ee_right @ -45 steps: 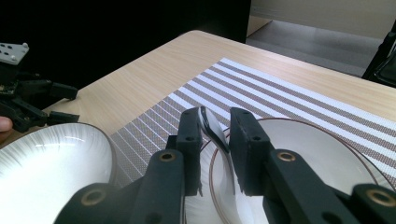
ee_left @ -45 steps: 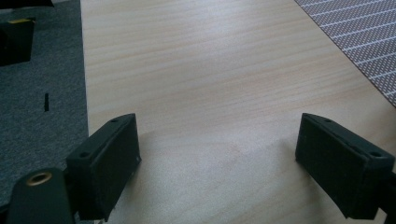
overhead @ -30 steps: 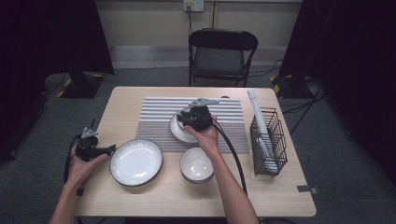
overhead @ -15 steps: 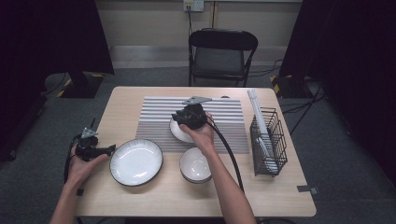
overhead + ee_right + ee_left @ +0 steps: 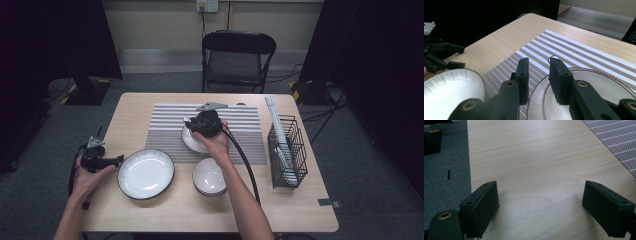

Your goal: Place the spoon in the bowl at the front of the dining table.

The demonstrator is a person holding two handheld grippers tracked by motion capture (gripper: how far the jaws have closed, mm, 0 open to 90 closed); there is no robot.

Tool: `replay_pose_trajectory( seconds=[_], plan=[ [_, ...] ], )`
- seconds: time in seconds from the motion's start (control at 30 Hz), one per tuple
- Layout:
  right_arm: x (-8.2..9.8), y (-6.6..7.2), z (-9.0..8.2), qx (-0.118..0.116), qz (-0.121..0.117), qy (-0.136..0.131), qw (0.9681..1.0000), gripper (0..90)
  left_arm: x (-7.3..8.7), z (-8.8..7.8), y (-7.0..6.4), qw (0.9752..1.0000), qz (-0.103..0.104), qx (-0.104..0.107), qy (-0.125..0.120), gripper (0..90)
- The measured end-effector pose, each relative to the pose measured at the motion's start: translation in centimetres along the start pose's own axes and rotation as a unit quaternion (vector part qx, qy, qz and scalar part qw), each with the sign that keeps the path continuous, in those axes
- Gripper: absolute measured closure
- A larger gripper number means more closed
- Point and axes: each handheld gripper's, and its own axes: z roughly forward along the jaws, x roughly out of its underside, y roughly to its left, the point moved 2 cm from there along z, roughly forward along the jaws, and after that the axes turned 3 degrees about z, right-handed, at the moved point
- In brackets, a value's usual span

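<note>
While the person's arms come in from the near edge of the wooden table (image 5: 165, 210), two dishes sit closest to the person: a big white plate (image 5: 145, 173) on the left and a small white bowl (image 5: 209, 176) to its right. The left gripper (image 5: 118, 160) rests low at the left edge of the table, just beside the big plate. Its jaws are wide apart, with only bare wood between them.

A bit farther back lies a striped mat (image 5: 165, 127). A small white plate (image 5: 195, 140) sits on the mat. The right gripper (image 5: 539, 75) is at the rim of this small plate. One jaw is outside the rim, over the mat, and the other jaw is inside, over the plate. The jaws have just opened a little, and there is a small gap between them with the rim in it. They do not pinch it tight.

To the right stands a black wire basket (image 5: 289, 150) with white sticks (image 5: 278, 130) in it. Past the far side of the table is a black folding chair (image 5: 235, 60).
</note>
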Motion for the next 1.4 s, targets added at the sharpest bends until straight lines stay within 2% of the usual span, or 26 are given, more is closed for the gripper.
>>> replay_pose_trajectory(
  seconds=[0.23, 0.43, 0.63, 0.87, 1.1, 1.13, 1.4],
  plan=[
    [-0.1, -0.2, -0.6, -0.002, 0.0, -0.003, 1.0, 69.1, 0.0, 0.0, 0.0, 1.0, 0.0, 0.0, 0.0, 13.1],
    [-0.2, -0.3, -1.3, -0.007, 0.008, -0.01, 0.9999, 63.1, 0.0, 0.0, 0.0, 1.0, 0.0, 0.0, 0.0, 13.1],
    [-0.2, -0.2, -2.2, -0.009, 0.004, -0.011, 0.9999, 57.4, 0.0, 0.0, 0.0, 1.0, 0.0, 0.0, 0.0, 13.1],
    [-0.2, -0.7, -3.5, -0.001, 0.008, -0.019, 0.9998, 53.8, 0.0, 0.0, 0.0, 1.0, 0.0, 0.0, 0.0, 13.1],
    [0.0, -1.1, -4.3, 0.007, 0.013, -0.015, 0.9998, 50.0, 0.0, 0.0, 0.0, 1.0, 0.001, 0.001, 0.0, 13.0],
    [0.0, -1.3, -4.7, 0.011, 0.015, -0.021, 0.9996, 48.8, 0.0, 0.0, 0.0, 1.0, 0.001, 0.001, 0.0, 13.0],
    [-0.2, -1.9, -6.1, 0.029, 0.006, -0.031, 0.9991, 44.8, 0.0, 0.0, 0.0, 1.0, 0.001, 0.001, 0.0, 13.0]
  ],
)
